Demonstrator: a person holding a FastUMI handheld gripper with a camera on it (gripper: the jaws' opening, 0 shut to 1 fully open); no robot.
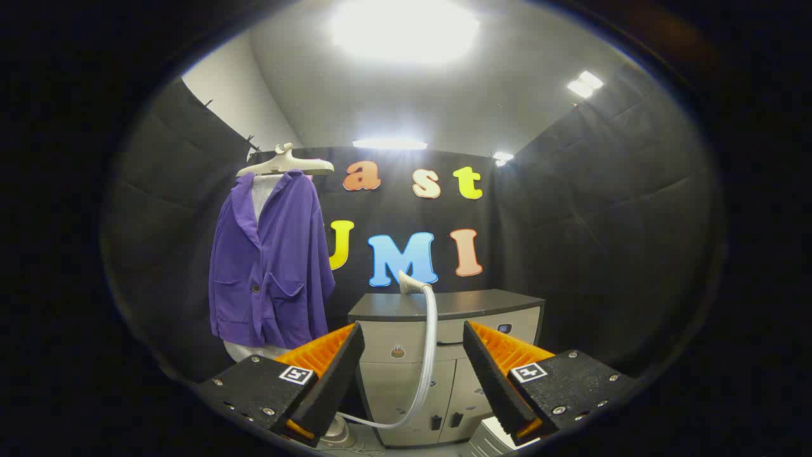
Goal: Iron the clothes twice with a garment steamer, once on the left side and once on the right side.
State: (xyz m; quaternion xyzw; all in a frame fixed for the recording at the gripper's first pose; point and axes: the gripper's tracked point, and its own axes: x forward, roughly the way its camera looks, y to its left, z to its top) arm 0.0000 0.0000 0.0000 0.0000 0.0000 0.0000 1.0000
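There are no words or numbers to read on anything here. The gripper (413,335) has its two fingers spread wide apart, gripping nothing. Each finger has a little white square sticker, one on the left finger (296,374) and one on the right finger (530,372). Each sticker has a blocky black pattern, not letters. Beyond the fingers stands a grey cabinet (501,304) with tiny dark marks (398,351) on its front. They are too small to read.

The black two-finger gripper (413,374) with orange ribbed finger pads (320,352) is held level. Its fingers stand wide apart. Nothing is between them.
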